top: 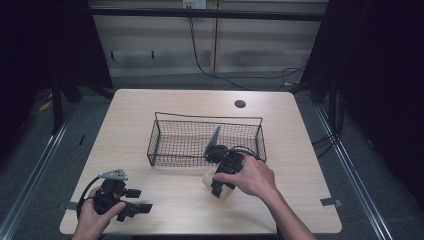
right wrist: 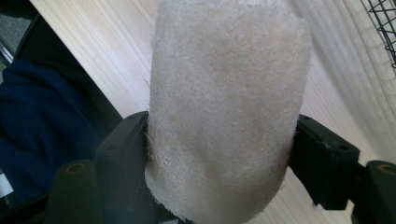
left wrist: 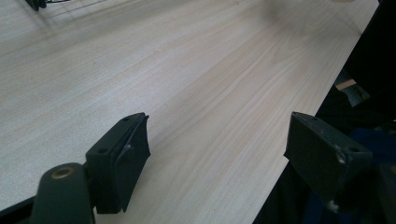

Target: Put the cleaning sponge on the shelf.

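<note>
One item in play, a fuzzy cream roll (right wrist: pixel 224 107), already gripped and off to the near side of the wire basket (top: pixel 159 134). Not yet in the basket, so by the look of it the pickup done and the drop-in left to do. Basket bare of cargo apart from a grey divider panel (top: pixel 214 140) standing tilted just beyond the right gripper (top: pixel 220 186).

Right gripper closed snugly on the roll, one black jaw pressed into each flank, soft pile bulging a little past the pads. Roll standing up out of the grip, rounded top well clear of the jaws. Basket rim just ahead of that gripper, mesh corner peeking in at the upper right of the right gripper view. Hard to tell whether the roll rests on the table (top: pixel 280 130) or hangs just above it.

Left gripper (top: pixel 131 205) parked well apart to the left, near the table's front edge. Jaws spread wide, nothing between them but bare wood. Touching no object, simply waiting.
</note>
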`<act>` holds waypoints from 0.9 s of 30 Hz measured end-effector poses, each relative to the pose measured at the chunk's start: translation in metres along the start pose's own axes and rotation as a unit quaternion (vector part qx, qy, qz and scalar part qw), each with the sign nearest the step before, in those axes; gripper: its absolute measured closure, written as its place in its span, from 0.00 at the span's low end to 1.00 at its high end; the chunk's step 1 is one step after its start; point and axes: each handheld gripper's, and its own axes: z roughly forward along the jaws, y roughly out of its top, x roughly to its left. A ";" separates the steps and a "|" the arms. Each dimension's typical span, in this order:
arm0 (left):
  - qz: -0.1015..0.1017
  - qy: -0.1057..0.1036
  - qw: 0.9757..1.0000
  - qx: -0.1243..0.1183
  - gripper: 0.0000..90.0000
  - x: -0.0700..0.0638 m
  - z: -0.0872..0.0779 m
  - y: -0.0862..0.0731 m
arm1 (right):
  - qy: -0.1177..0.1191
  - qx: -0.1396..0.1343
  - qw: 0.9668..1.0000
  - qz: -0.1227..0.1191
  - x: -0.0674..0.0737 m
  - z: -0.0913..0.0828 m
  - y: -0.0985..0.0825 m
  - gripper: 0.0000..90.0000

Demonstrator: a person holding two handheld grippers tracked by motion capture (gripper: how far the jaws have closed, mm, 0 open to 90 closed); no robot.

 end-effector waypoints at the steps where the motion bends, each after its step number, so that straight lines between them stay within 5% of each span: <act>1: -0.001 0.000 1.000 0.000 0.24 0.000 0.000 0.000 | 0.000 -0.001 1.000 0.001 0.000 -0.002 0.000 0.28; 27: 0.000 0.000 1.000 0.001 0.24 0.000 0.000 0.000 | -0.010 -0.013 1.000 0.002 0.000 -0.034 -0.002 0.28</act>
